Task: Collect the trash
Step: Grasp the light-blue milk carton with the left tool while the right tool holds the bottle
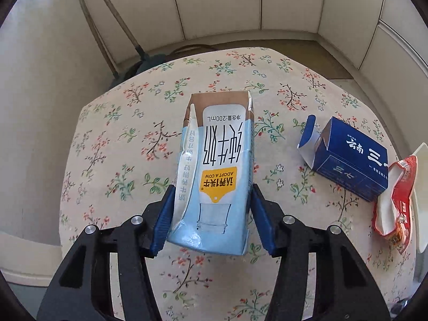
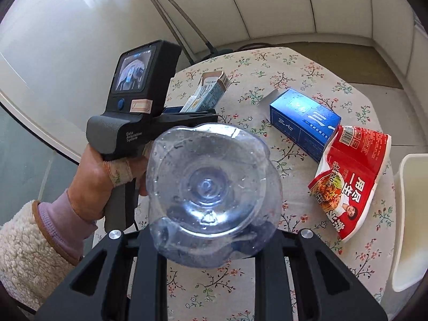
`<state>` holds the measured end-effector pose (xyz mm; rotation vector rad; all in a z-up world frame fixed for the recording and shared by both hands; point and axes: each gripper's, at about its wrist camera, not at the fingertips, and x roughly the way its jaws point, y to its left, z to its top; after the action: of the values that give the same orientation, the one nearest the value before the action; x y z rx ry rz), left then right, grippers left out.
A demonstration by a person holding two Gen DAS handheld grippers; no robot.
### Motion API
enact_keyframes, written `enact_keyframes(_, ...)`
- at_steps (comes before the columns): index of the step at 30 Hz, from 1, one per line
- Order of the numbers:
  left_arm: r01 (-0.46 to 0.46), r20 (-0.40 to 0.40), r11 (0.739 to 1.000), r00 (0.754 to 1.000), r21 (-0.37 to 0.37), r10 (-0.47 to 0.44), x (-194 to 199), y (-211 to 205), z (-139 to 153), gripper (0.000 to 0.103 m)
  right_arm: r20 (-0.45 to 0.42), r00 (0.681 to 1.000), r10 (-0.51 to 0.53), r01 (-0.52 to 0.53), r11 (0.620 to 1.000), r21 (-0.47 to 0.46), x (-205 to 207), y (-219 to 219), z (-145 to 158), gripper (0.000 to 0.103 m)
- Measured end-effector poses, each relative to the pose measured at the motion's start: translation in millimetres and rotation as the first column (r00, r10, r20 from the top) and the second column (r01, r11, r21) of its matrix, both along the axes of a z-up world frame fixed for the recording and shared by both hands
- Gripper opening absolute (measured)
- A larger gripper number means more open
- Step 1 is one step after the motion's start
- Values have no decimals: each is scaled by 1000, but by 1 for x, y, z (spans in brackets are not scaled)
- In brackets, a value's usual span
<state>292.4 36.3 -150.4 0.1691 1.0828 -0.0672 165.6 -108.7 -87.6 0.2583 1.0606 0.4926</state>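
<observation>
The table wears a cream cloth printed with small red and green flower sprigs. To the right of the left tongs a blue box lies on its side, one end flap open. Just beyond it lies a red noodle wrapper, touching or nearly touching the box. At the table's far right edge stands what may be a white bin.

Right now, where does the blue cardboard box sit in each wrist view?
Left wrist: blue box at right of centre, flap open, lying on the floral tablecloth.
Right wrist: blue box upper right of centre.
Shared landmark: the red noodle packet lies just beside the box in both views.
</observation>
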Motion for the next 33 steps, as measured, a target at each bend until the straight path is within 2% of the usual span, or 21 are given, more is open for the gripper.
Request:
enact_keyframes(5,-41,24,999,999,-12,42,-34,11,18,52,36,999,-8,8,1000,9,-13,-6,13,22)
enact_keyframes(14,-99,59,989,993,-106,106,-82,5,50,52,96,993,-70,68,997,25,-30,-40,37,22)
enact_keyframes(21,-68,126,985,988,-159,89,-112,-26,79,52,137,980,-146,140,989,54,-42,-81,55,22)
enact_keyframes(28,-31,120,975,991,-219,59,-127,-61,86,52,161,959,-232,221,972,84,-53,-125,66,22)
enact_keyframes(33,16,132,973,991,-229,15,-134,-92,92,52,172,935,-310,298,950,93,-60,-166,70,22)
